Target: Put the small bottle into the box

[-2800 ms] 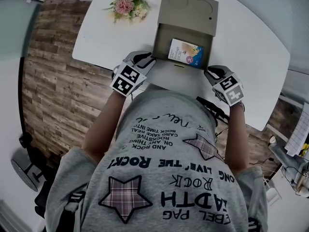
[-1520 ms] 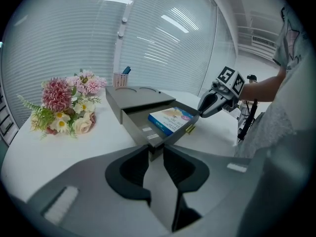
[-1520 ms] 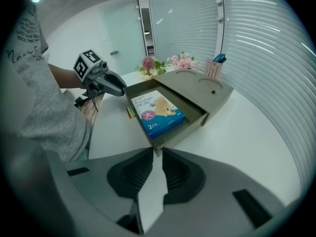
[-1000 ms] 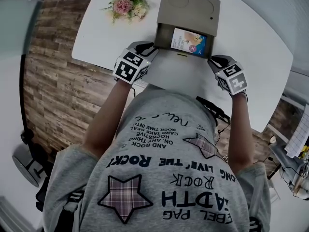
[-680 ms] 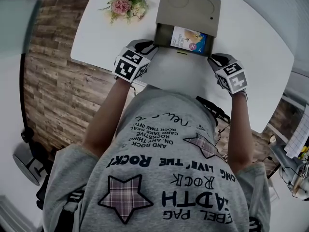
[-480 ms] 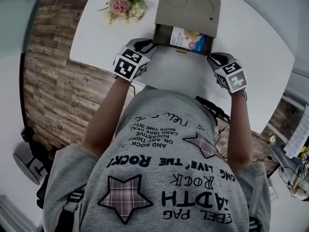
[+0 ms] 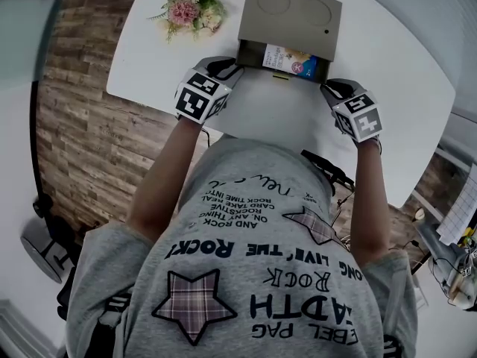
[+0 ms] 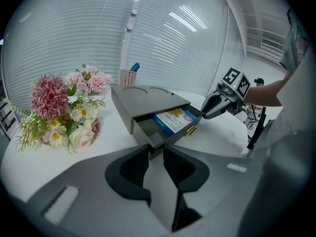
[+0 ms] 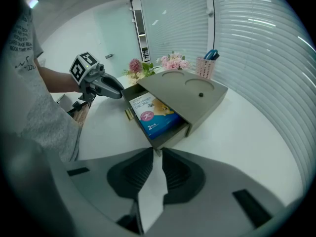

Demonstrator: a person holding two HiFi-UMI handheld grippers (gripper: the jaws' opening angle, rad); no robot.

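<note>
Grey drawer (image 7: 251, 55) has slid further into the box (image 7: 291, 10); we judge stowing nearly complete. Left gripper (image 7: 229, 67) and right gripper (image 7: 326, 88) push its front, jaws slightly apart, empty

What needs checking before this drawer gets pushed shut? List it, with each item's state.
1. Drawer shut: not ok, it stands partly out of the box.
2. Small bottle inside: cannot tell; only a blue and white packet shows in the drawer.
3. Packet flat, within the drawer walls: ok.
4. Left gripper at a front corner of the drawer, jaws slightly apart, nothing held: ok.
5. Right gripper at the other front corner, jaws slightly apart, nothing held: ok.
6. Flowers clear of the box: ok.
</note>
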